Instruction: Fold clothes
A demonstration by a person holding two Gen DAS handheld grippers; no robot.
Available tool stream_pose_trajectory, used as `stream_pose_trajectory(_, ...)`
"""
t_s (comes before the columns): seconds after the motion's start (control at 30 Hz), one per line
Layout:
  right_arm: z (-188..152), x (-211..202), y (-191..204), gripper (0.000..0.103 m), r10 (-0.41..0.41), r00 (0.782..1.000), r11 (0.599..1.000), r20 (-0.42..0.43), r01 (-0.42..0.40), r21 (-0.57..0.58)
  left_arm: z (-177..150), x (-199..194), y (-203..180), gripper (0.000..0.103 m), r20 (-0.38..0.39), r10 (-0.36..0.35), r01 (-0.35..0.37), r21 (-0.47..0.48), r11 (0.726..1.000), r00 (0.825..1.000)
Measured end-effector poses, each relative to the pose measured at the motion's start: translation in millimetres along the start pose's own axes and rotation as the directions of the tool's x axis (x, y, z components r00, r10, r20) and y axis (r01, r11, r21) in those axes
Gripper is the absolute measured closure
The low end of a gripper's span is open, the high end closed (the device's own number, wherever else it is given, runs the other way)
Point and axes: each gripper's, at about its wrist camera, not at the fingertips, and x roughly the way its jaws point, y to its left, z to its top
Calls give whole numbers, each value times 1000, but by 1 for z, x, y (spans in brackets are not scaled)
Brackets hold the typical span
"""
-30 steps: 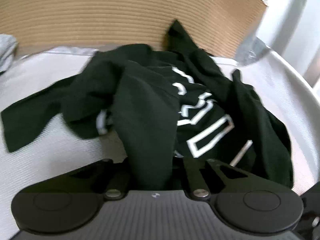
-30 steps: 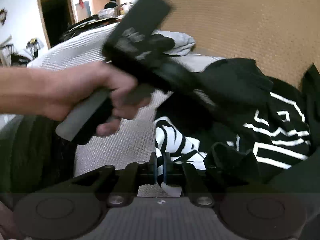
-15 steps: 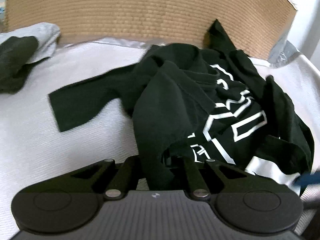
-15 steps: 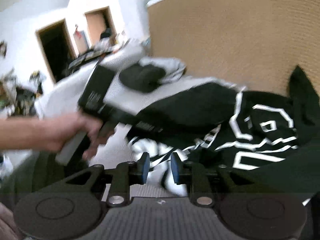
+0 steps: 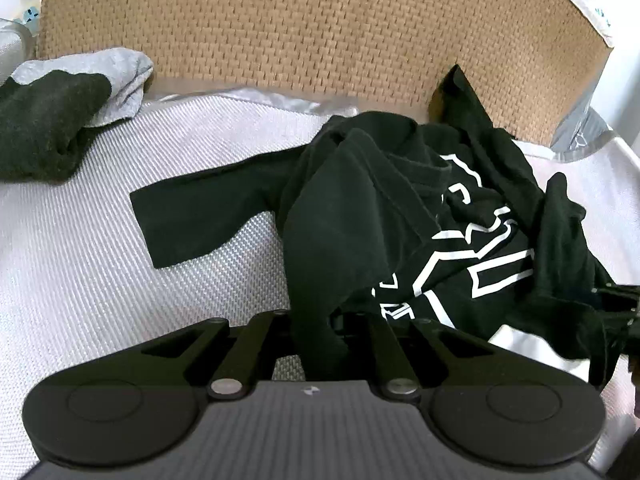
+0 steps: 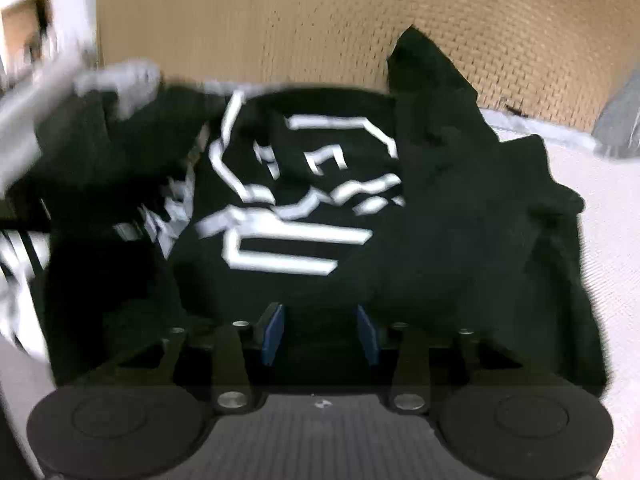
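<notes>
A black T-shirt (image 5: pixel 400 216) with a white outline print lies crumpled on the white woven bed surface (image 5: pixel 80 272), one sleeve spread flat to the left. My left gripper (image 5: pixel 320 340) is shut on a fold of the black T-shirt that rises from between its fingers. In the right wrist view the same T-shirt (image 6: pixel 440 220) fills the middle. My right gripper (image 6: pixel 320 332) is over its near edge, jaws opening, blue pads (image 6: pixel 274 332) apart, dark cloth under the gap but not pinched.
A tan woven headboard (image 5: pixel 320 28) stands behind the bed. A grey garment (image 5: pixel 120 76) with a dark one (image 5: pixel 44 124) on it lies at the back left. The right gripper's dark body (image 5: pixel 618 312) shows at the right edge of the left wrist view.
The right gripper has let go of the white-printed cloth, its jaws have spread, and it has swung right over the shirt. The left gripper drew back with its fold, and the sleeve now lies stretched out.
</notes>
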Motion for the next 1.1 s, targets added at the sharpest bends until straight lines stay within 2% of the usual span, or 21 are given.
stream_pose_trajectory(0.03,-3,0,1,59,-43,999,999,-22,42,-25,-1,0,0,96,1,2,-2,1,1000,1000)
stream_pose_trajectory(0.17,-16,-3,-8,59,-119,989,993,-93,118,-20,-5,-2,-1,96,-1,4,-4,6,1000,1000)
stream_pose_trajectory(0.2,-17,-5,-6,63,-152,983,987,-99,147,-57,-6,-3,-2,96,-1,3,-3,8,1000,1000)
stream_pose_trajectory(0.3,-20,-14,3,64,-202,977,971,-73,190,-141,-9,-3,-4,96,-16,-9,9,21,1000,1000)
stream_pose_trajectory(0.4,-20,-18,6,62,-187,982,975,-40,181,-127,-11,-2,-2,96,-17,-7,7,22,1000,1000)
stream_pose_trajectory(0.43,-20,-19,8,59,-171,985,978,-12,168,-126,-12,-1,0,96,-17,-13,13,8,1000,1000)
stream_pose_trajectory(0.57,-16,-20,27,58,-108,989,973,98,125,-192,-11,-1,3,96,-15,-22,22,-9,1000,1000)
stream_pose_trajectory(0.63,-12,-19,39,58,-75,988,969,137,104,-224,-12,-1,3,96,-12,-23,23,-3,1000,1000)
stream_pose_trajectory(0.67,-11,-17,43,58,-34,990,971,140,66,-229,-12,-2,4,96,-10,-24,24,-3,1000,1000)
stream_pose_trajectory(0.73,-9,-8,51,57,23,995,975,98,0,-223,-13,-4,5,96,-4,-23,23,-8,1000,1000)
stream_pose_trajectory(0.8,-9,6,54,57,53,999,979,3,-51,-199,-14,-6,8,96,-1,-23,23,-28,999,1000)
stream_pose_trajectory(0.9,-12,4,54,57,84,996,982,-40,-90,-168,-15,-10,8,96,14,-14,14,-36,999,1000)
stream_pose_trajectory(1.03,-15,-9,57,57,178,977,967,-116,-195,-164,-16,-14,8,96,25,-7,8,-48,999,1000)
stream_pose_trajectory(1.1,-22,-13,65,57,206,966,948,-153,-236,-214,-16,-16,8,96,25,-6,7,-50,999,1000)
